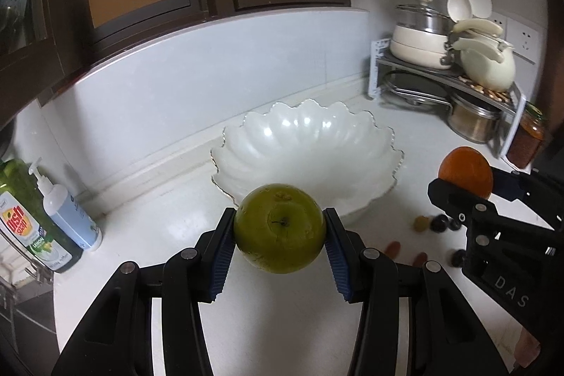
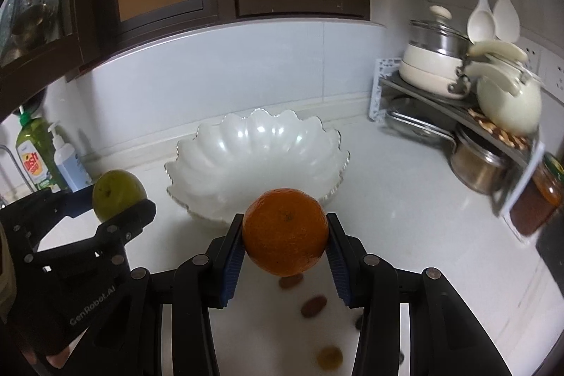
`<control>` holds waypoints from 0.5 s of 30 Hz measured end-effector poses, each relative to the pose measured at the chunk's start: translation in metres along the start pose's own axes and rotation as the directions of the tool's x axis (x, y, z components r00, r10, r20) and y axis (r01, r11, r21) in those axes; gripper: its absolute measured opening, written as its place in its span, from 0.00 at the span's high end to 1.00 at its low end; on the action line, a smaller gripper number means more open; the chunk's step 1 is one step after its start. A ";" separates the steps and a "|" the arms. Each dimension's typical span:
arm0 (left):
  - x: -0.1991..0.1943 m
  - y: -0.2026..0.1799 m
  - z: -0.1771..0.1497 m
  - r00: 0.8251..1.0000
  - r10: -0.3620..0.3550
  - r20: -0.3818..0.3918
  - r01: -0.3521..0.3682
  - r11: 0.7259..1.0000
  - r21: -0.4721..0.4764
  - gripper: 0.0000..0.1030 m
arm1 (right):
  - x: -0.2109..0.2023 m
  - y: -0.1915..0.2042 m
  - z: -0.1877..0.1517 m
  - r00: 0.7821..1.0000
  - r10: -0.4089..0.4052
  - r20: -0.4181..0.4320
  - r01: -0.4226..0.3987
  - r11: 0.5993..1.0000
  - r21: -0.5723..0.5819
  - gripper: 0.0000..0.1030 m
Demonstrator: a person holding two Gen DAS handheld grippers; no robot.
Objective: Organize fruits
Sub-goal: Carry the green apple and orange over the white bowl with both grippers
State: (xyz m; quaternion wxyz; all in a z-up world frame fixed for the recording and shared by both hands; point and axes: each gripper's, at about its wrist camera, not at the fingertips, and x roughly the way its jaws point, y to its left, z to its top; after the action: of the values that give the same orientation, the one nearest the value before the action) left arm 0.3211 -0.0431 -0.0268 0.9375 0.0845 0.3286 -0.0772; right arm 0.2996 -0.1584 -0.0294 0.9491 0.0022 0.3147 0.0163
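Green apple [image 1: 280, 228] clamped in left tongs [image 1: 280, 252], orange [image 2: 285, 230] clamped in right tongs [image 2: 284, 256]

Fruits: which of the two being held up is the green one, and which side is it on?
The green apple, gripped in the left gripper. The other held fruit is an orange, clamped in the right gripper; both hang before the empty white bowl.
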 end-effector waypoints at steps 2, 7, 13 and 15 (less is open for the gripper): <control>0.004 0.002 0.006 1.000 0.003 0.000 -0.003 1.000 -0.004 0.53 | 0.007 -0.001 0.009 1.000 0.019 -0.001 -0.019 1.000 0.000 0.56; 0.014 0.008 0.028 1.000 0.002 0.009 -0.002 1.000 -0.011 0.53 | 0.023 -0.003 0.032 0.999 0.035 0.001 -0.035 0.999 -0.014 0.56; 0.030 0.017 0.058 1.000 -0.001 0.005 0.001 1.000 -0.029 0.53 | 0.045 -0.009 0.062 1.000 0.025 0.006 -0.025 0.999 -0.033 0.56; 0.036 0.020 0.065 1.000 0.000 0.002 0.000 0.999 -0.032 0.53 | 0.055 -0.010 0.071 1.000 0.021 -0.002 -0.021 0.999 -0.042 0.56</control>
State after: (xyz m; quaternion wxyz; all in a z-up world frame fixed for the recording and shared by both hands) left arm 0.3920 -0.0406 0.0028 0.9390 0.0695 0.3290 -0.0720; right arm 0.3862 -0.1665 -0.0052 0.9484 -0.0143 0.3152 0.0326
